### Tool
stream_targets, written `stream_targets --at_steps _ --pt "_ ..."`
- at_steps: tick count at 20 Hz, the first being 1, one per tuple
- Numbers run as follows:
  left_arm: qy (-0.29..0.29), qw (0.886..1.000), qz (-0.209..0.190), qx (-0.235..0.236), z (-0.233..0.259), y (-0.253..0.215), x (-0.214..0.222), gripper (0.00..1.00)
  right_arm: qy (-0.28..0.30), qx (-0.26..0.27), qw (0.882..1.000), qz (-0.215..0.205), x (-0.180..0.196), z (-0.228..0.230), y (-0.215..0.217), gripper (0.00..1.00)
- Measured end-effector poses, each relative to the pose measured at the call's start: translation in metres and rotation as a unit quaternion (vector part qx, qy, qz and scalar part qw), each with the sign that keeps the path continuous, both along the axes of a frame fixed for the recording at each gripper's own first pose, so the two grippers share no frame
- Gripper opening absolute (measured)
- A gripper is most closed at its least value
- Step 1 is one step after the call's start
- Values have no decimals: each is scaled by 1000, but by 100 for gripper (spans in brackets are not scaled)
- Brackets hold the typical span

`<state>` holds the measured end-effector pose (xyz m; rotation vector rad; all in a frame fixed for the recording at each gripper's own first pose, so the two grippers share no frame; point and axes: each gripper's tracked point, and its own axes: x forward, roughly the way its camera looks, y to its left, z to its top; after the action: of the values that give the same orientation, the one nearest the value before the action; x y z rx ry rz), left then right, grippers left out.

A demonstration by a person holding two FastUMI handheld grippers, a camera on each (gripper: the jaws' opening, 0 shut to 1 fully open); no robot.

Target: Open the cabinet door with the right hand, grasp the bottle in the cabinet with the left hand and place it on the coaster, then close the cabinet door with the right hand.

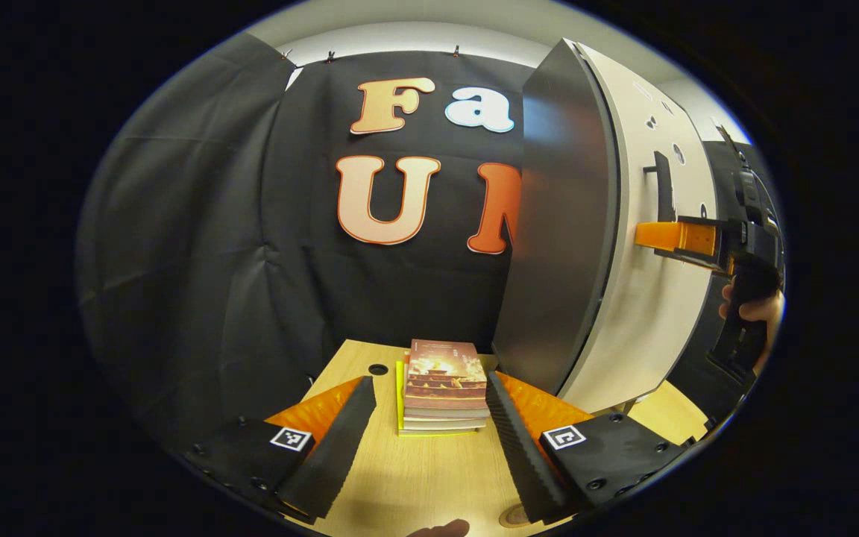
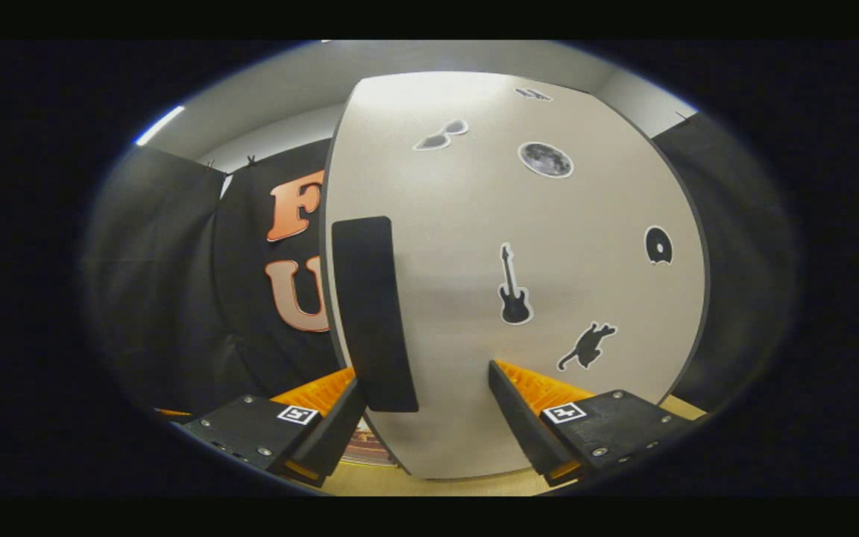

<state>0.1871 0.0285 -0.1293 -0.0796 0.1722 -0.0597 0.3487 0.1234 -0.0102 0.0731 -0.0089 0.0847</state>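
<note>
One cabinet door [image 2: 519, 283] takes up most of the right gripper view – pale, stuck with dark stickers of a guitar, a cat and a moon, and carrying a dark vertical handle [image 2: 372, 313] near its left edge. The right gripper [image 2: 426, 403] has its jaws spread wide, the left finger [image 2: 340, 429] just beside the foot of the handle, neither finger pressing on it. In the left gripper view the door [image 1: 623, 246] stands to the right, seen edge-on, with the right gripper [image 1: 690, 239] pointing at its handle [image 1: 664, 186] and a hand [image 1: 754, 309] gripping its body. The left gripper [image 1: 429, 432] hangs over the wooden table [image 1: 414, 477] – jaws open, nothing between them but a stack of books [image 1: 443, 388] lying farther off
</note>
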Motion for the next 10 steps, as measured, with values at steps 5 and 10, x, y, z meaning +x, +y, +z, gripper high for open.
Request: stream_targets --at_steps 5,10 --pt "-13 1000 1 24 3 5 6 97 -4 -12 1000 -5 0 -4 0 94" --pt "-13 1000 -7 17 3 -5 6 96 -3 -15 1000 -5 1 -5 0 94"
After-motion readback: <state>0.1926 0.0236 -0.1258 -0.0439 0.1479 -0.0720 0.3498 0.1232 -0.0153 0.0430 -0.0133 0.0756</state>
